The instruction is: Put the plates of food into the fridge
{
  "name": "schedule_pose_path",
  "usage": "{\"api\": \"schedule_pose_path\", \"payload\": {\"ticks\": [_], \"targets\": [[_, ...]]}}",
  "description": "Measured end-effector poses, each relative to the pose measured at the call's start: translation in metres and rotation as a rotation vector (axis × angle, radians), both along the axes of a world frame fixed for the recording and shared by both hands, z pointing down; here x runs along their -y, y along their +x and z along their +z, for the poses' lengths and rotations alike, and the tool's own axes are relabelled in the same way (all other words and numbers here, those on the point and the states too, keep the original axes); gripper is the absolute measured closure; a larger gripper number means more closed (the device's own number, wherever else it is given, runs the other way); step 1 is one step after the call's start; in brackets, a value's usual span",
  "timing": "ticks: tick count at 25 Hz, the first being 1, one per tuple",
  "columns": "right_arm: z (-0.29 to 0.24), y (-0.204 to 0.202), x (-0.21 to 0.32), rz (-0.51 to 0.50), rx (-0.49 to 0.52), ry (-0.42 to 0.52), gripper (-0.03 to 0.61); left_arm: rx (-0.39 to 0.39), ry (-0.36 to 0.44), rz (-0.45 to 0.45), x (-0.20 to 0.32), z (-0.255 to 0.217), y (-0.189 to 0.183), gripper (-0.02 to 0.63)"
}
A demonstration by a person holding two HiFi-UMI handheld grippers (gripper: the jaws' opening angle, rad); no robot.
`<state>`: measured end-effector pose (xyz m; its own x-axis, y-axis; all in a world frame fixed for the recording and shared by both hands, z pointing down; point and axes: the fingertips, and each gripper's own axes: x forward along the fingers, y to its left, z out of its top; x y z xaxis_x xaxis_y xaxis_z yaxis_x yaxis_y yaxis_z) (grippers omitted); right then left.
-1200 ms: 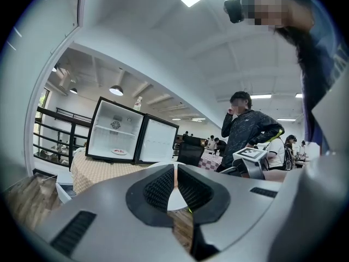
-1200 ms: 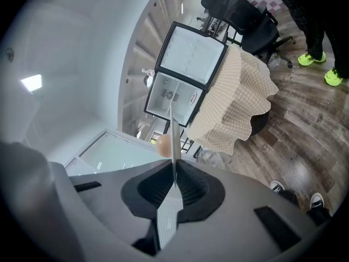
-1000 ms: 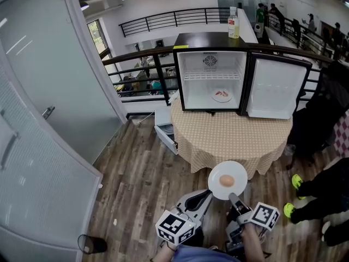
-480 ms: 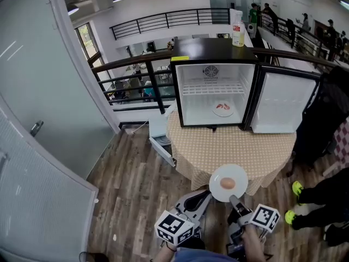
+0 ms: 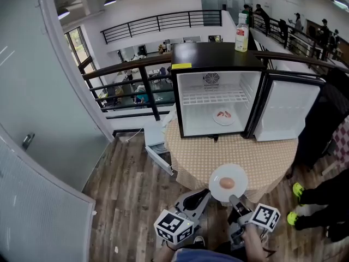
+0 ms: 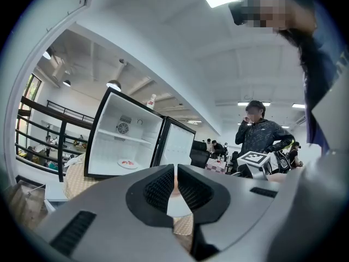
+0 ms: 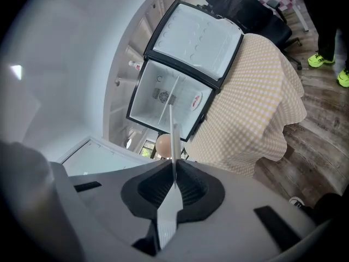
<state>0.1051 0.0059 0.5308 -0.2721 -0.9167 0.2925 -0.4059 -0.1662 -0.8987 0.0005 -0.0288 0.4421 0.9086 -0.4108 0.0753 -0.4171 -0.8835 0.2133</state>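
A white plate (image 5: 219, 175) with a round tan piece of food (image 5: 227, 183) hangs level over the near edge of the checked table (image 5: 229, 149). My right gripper (image 5: 233, 197) is shut on its near rim. In the right gripper view the plate (image 7: 172, 127) runs edge-on out of the closed jaws (image 7: 173, 165). My left gripper (image 5: 206, 194) sits just left of the plate, its jaws together with nothing between them (image 6: 175, 171). The small fridge (image 5: 188, 105) stands open on the table's far side. Another plate with red food (image 5: 223, 116) rests on its floor.
The fridge door (image 5: 286, 111) swings out to the right. A bottle (image 5: 241, 25) stands on the fridge top. A person in dark clothes with yellow-green shoes (image 5: 297, 190) stands right of the table. Behind it runs a black railing (image 5: 136, 70); a glass wall (image 5: 38, 108) lies to the left.
Both grippers and the held plate have come forward toward the table and fridge. The plate now overlaps the table's near edge. The fridge looks larger and closer.
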Motion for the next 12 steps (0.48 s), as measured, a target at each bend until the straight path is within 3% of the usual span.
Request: {"api": "schedule_pose_path", "payload": {"ticks": [12], "targets": [[0.008,-0.009,0.038,-0.009,-0.005,-0.037,0.552,-0.009,-0.055,0.005,0.034,0.014,-0.009,0.597]]}}
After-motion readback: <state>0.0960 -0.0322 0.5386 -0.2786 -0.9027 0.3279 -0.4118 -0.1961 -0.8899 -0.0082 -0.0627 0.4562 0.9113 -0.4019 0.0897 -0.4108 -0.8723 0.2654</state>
